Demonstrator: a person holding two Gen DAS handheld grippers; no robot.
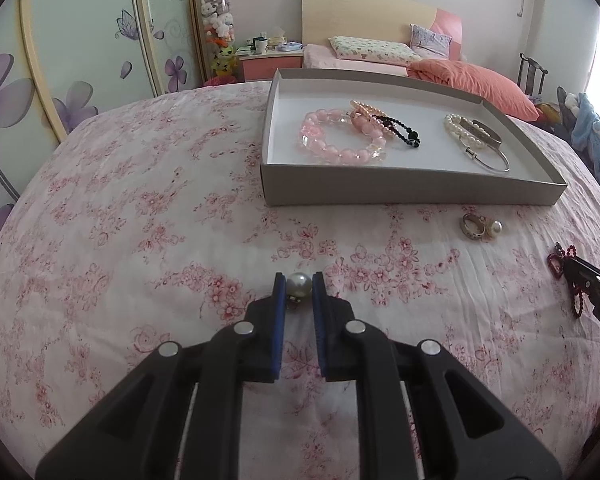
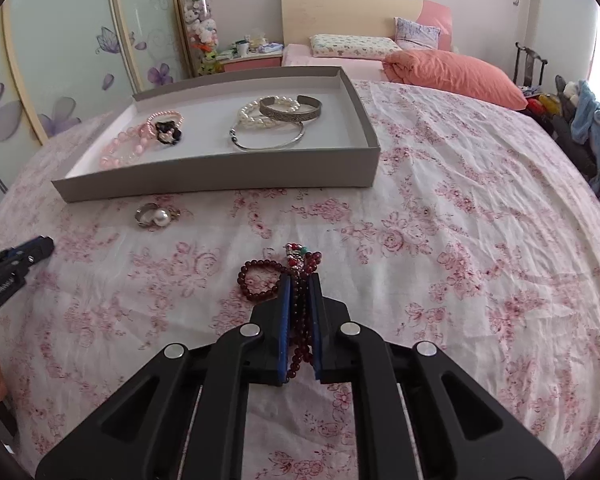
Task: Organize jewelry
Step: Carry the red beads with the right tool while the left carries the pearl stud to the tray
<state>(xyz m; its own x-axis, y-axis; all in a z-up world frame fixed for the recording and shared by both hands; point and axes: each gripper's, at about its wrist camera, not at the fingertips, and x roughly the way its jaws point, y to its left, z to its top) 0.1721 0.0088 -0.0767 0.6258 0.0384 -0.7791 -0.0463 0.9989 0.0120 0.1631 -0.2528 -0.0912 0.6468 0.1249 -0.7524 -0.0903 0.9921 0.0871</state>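
- While the left gripper (image 1: 299,285) pinches a pearl earring (image 1: 298,283) between its blue pads just above the floral bedspread (image 1: 120,220), bare cloth stretches ahead to the tray's near wall.
- Clamped on a dark red bead bracelet (image 2: 300,300), the right gripper (image 2: 299,280) sits low over the cloth.
- Farther out, a ring (image 2: 145,213) and another pearl earring (image 2: 162,216) lie just before the grey tray (image 2: 220,182), which holds a pink bead bracelet (image 1: 336,140) and a silver bangle (image 2: 268,140).

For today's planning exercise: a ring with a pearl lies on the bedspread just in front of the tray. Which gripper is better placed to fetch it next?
Neither is free: the left gripper is shut on a pearl, the right gripper on red beads. After unloading into the tray, probably the left; the ring lies toward its side.
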